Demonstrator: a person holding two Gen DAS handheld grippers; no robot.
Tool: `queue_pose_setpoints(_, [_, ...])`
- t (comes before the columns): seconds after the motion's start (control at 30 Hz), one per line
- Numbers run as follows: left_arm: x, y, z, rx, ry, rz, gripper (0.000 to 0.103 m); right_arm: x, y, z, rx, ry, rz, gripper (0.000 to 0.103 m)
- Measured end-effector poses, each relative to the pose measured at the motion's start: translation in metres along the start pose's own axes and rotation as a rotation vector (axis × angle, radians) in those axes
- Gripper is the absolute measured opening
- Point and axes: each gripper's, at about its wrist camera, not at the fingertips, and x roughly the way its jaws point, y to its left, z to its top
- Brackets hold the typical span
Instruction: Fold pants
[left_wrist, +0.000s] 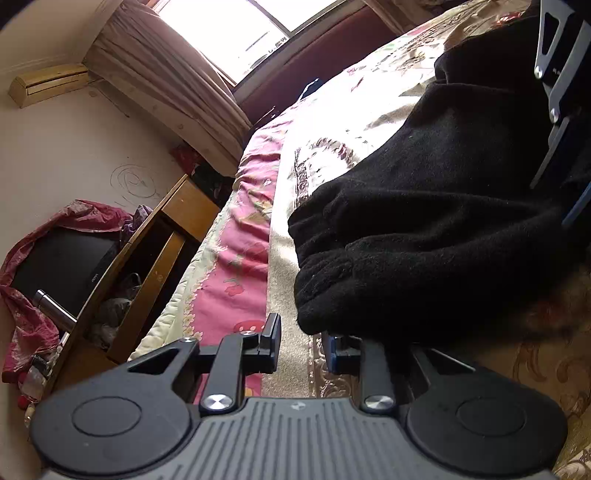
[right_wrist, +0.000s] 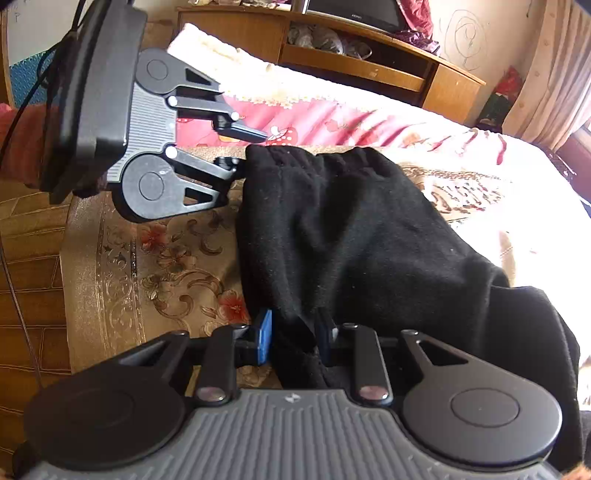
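In the left wrist view, the left claw (left_wrist: 301, 345) sits low over the bed (left_wrist: 236, 258), its two fingers spread apart with bare bedspread showing between them; one finger (left_wrist: 272, 338) stands free over the pink border of the quilt, while the other is tucked under the near edge of the black pants (left_wrist: 424, 229), so nothing is pinched between them. The pants lie bunched in soft rolls on the cream and gold patterned cover, reaching away toward the upper right, where part of the right claw (left_wrist: 557, 92) shows at the frame's edge against the dark cloth. Off the bed to the left stand a wooden cabinet (left_wrist: 162, 258) with a dark screen (left_wrist: 62, 266) draped in red cloth, and above it a curtain (left_wrist: 166, 77) beside a bright window (left_wrist: 236, 26). In the right wrist view, the right claw (right_wrist: 295, 338) is closed on a fold of the pants (right_wrist: 351, 240), the black fabric pressed between its blue-padded finger (right_wrist: 264, 338) and the opposite one. The garment spreads from this grip up across the floral cover to its far edge, where the left claw (right_wrist: 249, 153) comes in from the upper left, open, with one fingertip touching the cloth's corner and the other held above it. Beyond the bed (right_wrist: 369, 118) runs the wooden cabinet (right_wrist: 354, 62) along the wall.
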Motion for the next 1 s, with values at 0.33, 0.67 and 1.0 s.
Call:
queue_pose_setpoints(0.33, [-0.04, 0.022, 0.032, -0.225, -0.046, -0.044, 0.041, -0.089, -0.112, -0.056, 0.499, -0.063, -0.202, 0.03])
queue_pose_setpoints(0.67, [-0.049, -0.089, 0.155, -0.196, -0.324, -0.446, 0.041, -0.163, -0.246, -0.2, 1.094, -0.06, -0.578, 0.035])
queue_pose_setpoints(1.0, [-0.056, -0.2, 0.237, -0.041, -0.35, -0.645, 0.042, -0.147, -0.35, -0.315, 1.466, -0.314, -0.488, 0.038])
